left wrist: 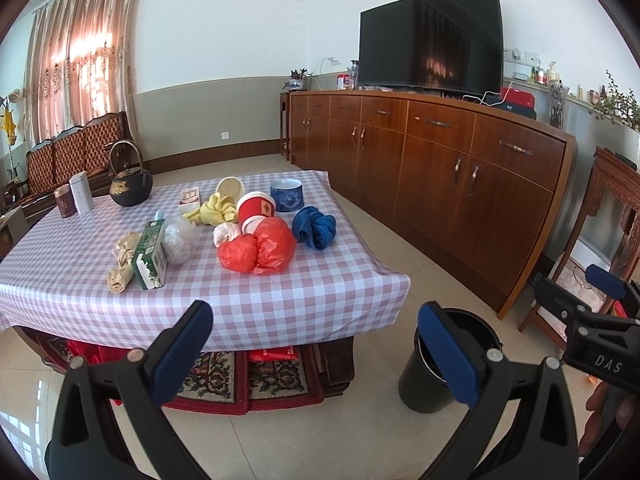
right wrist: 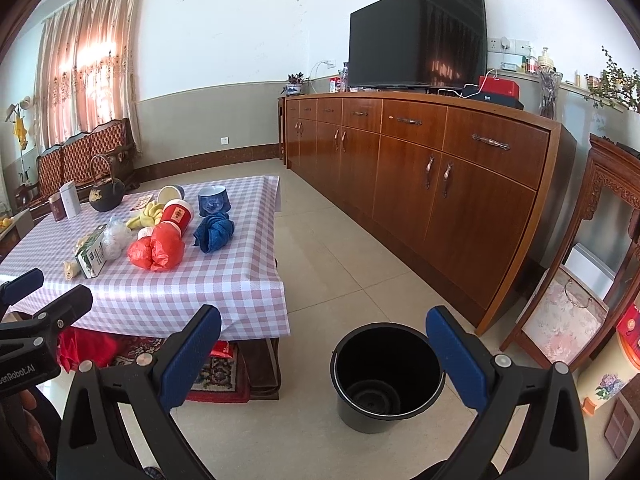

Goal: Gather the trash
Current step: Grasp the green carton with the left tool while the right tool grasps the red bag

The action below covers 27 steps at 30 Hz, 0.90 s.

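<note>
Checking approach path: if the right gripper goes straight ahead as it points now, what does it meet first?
Probably the black bucket on the floor; the open right gripper frames it, nothing between. Depth is unclear under fisheye.

Open floor separates the table, sideboard and bucket.

Domestic living room. Evidence: large flat-screen television on a long wooden sideboard ahead and to the right of the claws; low table under a pink-checked cloth ahead-left, bearing a black iron kettle and household clutter; patterned rug beneath it. Further: upholstered wooden settee and floral curtains at far left, potted plants along the wall ledge, tiled floor, carved wooden stand at far right.
</note>
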Tool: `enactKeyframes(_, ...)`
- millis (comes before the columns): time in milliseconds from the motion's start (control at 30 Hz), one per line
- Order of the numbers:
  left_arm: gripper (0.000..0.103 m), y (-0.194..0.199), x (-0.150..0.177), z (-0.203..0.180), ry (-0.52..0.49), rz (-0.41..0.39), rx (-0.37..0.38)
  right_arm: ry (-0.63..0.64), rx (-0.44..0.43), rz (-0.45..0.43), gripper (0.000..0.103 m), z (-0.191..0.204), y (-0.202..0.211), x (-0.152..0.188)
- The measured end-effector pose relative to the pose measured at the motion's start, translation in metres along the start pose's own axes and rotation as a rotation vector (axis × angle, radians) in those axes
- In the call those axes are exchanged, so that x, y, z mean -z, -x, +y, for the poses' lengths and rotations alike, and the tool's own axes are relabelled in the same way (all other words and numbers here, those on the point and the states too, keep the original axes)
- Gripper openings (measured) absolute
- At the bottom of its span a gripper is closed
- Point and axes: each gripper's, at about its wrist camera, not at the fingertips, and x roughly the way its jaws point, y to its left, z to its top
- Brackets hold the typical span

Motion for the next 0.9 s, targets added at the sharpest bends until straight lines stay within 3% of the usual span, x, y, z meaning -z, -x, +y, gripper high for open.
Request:
enactKeyframes(267,0.103,-0.01,0.001,0.056,0.107,0.009,-0.036,0.04,-0.15,0.031,0.103,0.033,-0.028,-0.008)
enactKeyframes(367,0.103,-0.023,0.001,0.079,0.148,0.044,-0.05,0.071,-0.175,0.048,0.103,0.051,-0.045,-0.015)
enactKeyframes(500,0.103,-0.035,0.005,0.106,0.188,0.062,-0.085,0.095,-0.276,0.111,0.103,0.078,-0.075,-0.021)
enactKeyframes(600,0.103,-0.044,0.011,0.123,0.215,0.095,-0.091,0.101,-0.317,0.095,0.103,0.098,-0.089,-0.025)
enactKeyframes(900,0.102,-0.076,0.019,0.166,0.262,0.085,-0.22,0.198,-0.419,0.094,0.088,0.165,-0.14,-0.037)
